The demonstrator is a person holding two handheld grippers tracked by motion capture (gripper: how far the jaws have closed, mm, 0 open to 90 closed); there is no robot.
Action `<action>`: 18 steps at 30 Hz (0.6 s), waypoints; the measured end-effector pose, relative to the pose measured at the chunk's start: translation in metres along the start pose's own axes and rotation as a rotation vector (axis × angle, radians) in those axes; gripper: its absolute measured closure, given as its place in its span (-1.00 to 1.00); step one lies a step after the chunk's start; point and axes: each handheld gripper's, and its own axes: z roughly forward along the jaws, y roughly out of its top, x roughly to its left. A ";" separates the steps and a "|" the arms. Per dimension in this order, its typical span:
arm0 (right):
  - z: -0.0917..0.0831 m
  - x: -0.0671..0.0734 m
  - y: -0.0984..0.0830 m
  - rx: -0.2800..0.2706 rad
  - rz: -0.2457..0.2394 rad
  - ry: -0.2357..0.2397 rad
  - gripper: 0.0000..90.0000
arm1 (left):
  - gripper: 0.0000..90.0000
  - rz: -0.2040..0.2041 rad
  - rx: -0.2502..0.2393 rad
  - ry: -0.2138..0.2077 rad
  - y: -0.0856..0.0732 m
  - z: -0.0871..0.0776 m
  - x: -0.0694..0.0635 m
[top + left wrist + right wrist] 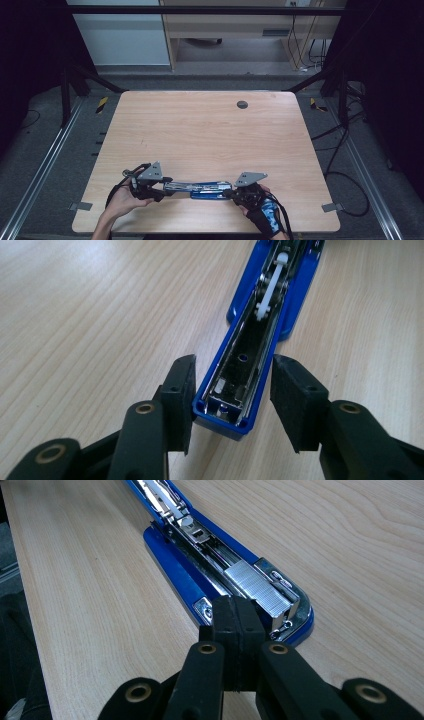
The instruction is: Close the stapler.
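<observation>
A blue stapler (200, 189) lies unfolded flat near the table's front edge. Its cover arm (260, 315) points left and its base (175, 575) points right. My left gripper (162, 188) is open, and its jaws straddle the end of the cover arm. In the left gripper view (232, 390) the left pad (182, 385) sits close against the blue shell, while the right pad (292, 400) stands clear of it. My right gripper (237, 612) is shut with nothing between the pads. Its tip rests at the front of the magazine, beside a strip of staples (257, 587).
The wooden table (200, 130) has a round cable hole (242, 104) at the back right. The person's hands (122, 200) come in over the front edge. Metal rails run along both sides of the table, and cables (345, 150) lie on the floor to the right.
</observation>
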 end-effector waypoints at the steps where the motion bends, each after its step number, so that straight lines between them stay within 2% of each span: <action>1: 0.000 0.000 0.000 0.002 0.001 -0.001 1.00 | 0.23 0.001 -0.015 -0.002 0.001 -0.002 0.000; 4: 0.000 0.000 0.000 0.001 0.002 0.002 1.00 | 0.24 0.012 -0.005 0.006 0.003 -0.003 -0.001; 7: 0.000 0.000 0.000 0.002 0.002 0.001 1.00 | 0.23 -0.002 -0.006 -0.002 0.001 -0.001 0.000; 18: 0.000 0.000 0.000 -0.001 -0.006 -0.001 1.00 | 0.24 0.004 -0.001 -0.001 0.004 -0.002 0.000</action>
